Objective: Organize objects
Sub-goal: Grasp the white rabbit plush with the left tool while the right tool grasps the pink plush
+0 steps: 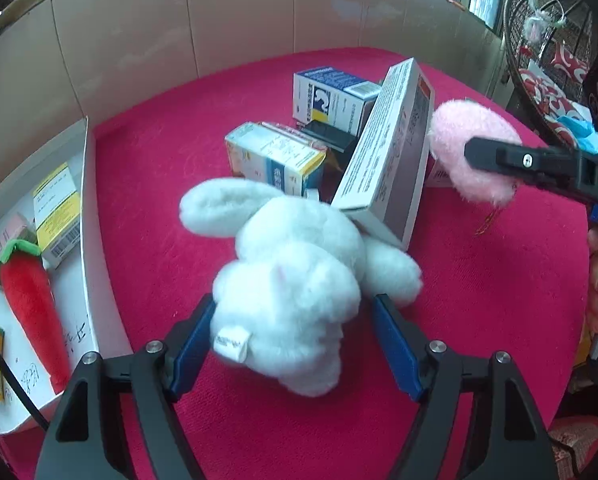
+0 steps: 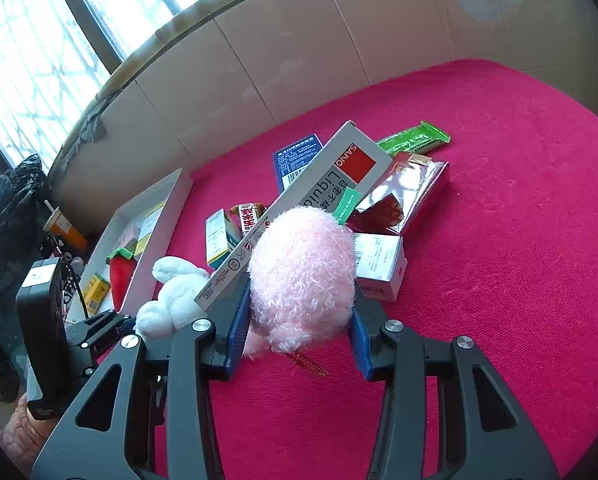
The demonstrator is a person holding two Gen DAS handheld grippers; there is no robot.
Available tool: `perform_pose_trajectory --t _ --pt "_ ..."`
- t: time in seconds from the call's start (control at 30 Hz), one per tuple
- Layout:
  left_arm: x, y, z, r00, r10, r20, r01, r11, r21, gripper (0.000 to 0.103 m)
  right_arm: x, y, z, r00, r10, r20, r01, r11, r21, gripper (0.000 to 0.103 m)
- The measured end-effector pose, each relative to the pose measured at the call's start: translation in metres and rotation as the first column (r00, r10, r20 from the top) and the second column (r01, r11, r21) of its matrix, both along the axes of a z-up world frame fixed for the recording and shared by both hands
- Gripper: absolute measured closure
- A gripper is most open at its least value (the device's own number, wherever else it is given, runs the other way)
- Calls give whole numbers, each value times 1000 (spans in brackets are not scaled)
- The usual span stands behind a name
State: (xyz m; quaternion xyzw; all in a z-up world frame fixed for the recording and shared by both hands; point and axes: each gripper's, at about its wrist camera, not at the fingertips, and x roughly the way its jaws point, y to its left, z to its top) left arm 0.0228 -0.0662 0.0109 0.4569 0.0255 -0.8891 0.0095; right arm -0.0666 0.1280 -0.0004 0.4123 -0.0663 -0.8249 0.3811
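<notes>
A white plush rabbit (image 1: 287, 280) lies on the red cloth between the blue pads of my left gripper (image 1: 295, 328); the left pad touches it, the right pad stands just clear. It also shows in the right wrist view (image 2: 171, 300). My right gripper (image 2: 299, 320) is shut on a pink plush toy (image 2: 303, 272), held above the cloth; this toy also shows in the left wrist view (image 1: 471, 148). A long white carton (image 1: 387, 148) leans on the rabbit and a pile of small boxes (image 1: 275, 156).
A white tray (image 1: 87, 208) at the left holds a red plush carrot (image 1: 31, 304) and several small boxes. Behind the carton lie a blue box (image 2: 297, 158), a green wrapper (image 2: 415, 140) and a red foil packet (image 2: 403, 196). A tiled wall (image 1: 179, 32) stands behind.
</notes>
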Motion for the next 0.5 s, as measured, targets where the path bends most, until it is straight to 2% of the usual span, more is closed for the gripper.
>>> perform_pose_trajectory --t 0.07,0.13,0.27,0.5 --pt "0 -4 4 1000 3 -26 -2 1000 27 27 0 1 0 1000 1 -1 -1 1000 -1 60" --pt "0 -7 3 1000 7 -27 -7 1000 21 54 0 2 0 1000 1 -3 -1 1000 -1 60" --pt "10 -6 2 999 9 -51 -8 1000 23 58 2 4 4 1000 6 -16 -6 1000 -9 60" --pt "28 6 20 990 7 -141 -3 1000 31 59 18 12 33 989 -2 -149 -4 999 -38 60"
